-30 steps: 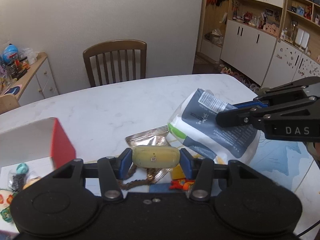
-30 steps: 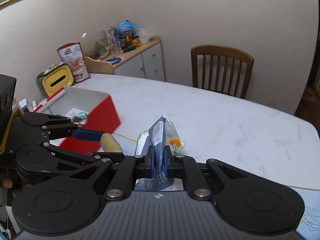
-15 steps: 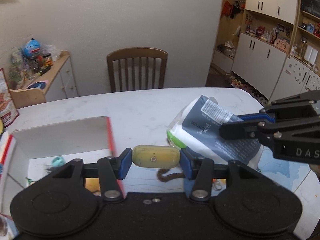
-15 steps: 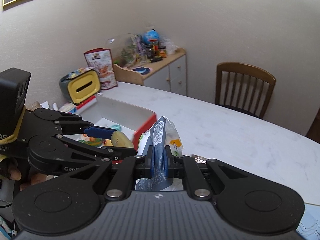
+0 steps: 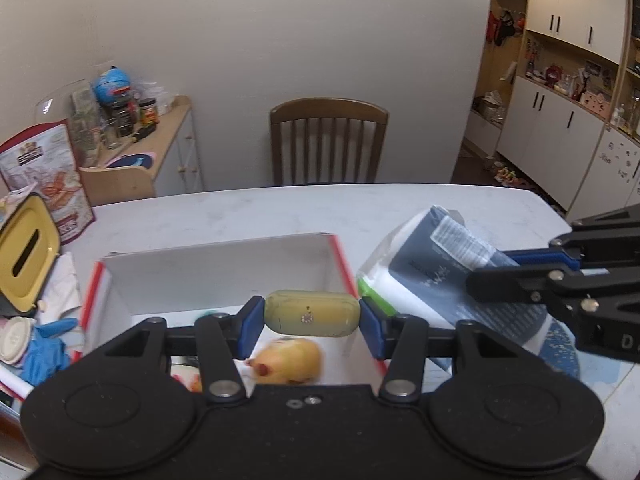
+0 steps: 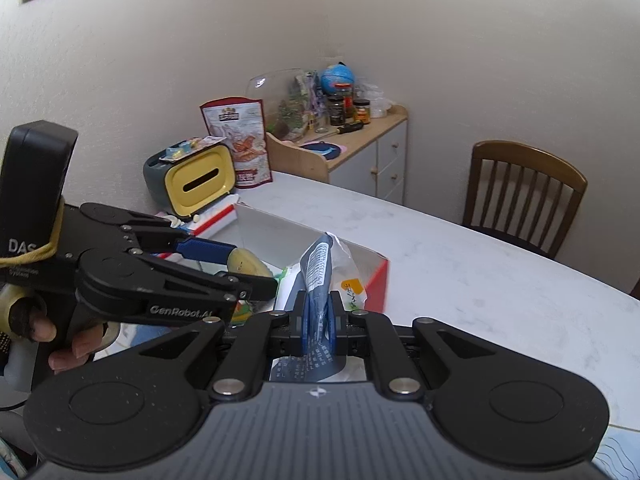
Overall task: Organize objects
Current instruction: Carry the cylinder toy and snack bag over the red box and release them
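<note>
A cream wall, a wooden chair point(image 5: 329, 140) and a low cabinet point(image 6: 360, 148) stand behind the pale marble surface point(image 5: 256, 212), which carries an open white box point(image 5: 224, 268) with red outer walls toward its left edge.

The left gripper point(image 5: 312, 320) is clamped on a yellow-green capsule-shaped case point(image 5: 312, 313), one blue pad at each rounded end. The case's long axis lies level and runs crosswise between the fingers, its ends pointing to the surface's left and right edges. It hangs over the open box, above a blurred yellow toy point(image 5: 289, 365) lying on the box floor.

The right gripper point(image 6: 318, 322) is pinched on a dark blue and white snack bag point(image 6: 320, 280). The bag stands on edge between the closed pads, its long axis running away from the camera and tilted upward, barcoded end highest, over the box's right wall.

The left wrist view shows the bag's broad printed face and green stripe, and the box interior. The right wrist view shows only the bag's thin edge, but reveals one rounded end of the case, the person's hand point(image 6: 52, 332) on the left gripper's handle, and a yellow tissue holder point(image 6: 196, 180) beyond the box.
</note>
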Demonstrator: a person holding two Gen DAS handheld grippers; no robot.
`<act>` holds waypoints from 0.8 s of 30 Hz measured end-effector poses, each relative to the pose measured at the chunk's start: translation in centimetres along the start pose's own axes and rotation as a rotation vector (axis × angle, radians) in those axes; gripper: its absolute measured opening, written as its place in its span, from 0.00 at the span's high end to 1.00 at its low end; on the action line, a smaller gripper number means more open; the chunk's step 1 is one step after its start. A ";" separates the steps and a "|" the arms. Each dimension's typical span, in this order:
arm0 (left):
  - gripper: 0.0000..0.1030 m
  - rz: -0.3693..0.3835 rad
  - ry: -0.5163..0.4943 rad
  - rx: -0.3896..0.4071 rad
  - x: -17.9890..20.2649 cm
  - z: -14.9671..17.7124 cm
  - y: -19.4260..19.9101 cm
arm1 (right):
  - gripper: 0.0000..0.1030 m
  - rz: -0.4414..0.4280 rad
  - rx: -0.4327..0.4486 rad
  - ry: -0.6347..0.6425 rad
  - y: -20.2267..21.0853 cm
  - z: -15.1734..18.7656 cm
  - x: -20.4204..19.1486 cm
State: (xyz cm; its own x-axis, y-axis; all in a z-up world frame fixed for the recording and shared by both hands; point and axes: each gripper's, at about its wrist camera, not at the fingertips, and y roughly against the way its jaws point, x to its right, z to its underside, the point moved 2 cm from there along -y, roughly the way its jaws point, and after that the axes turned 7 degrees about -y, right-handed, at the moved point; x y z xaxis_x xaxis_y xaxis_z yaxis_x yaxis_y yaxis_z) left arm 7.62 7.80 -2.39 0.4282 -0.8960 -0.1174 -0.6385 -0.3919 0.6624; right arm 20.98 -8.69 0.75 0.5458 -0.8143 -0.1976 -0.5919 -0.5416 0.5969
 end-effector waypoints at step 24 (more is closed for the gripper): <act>0.52 -0.110 0.035 -0.170 -10.9 2.1 -8.5 | 0.91 0.105 -0.126 -0.020 -14.4 -1.7 -2.3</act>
State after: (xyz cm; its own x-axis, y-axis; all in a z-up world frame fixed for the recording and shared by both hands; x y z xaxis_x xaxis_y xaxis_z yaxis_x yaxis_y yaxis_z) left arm 7.10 20.45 -8.30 0.5134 -0.8408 -0.1717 -0.4712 -0.4434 0.7625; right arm 29.21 1.36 -6.10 0.4721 -0.8698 -0.1432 -0.5656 -0.4235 0.7076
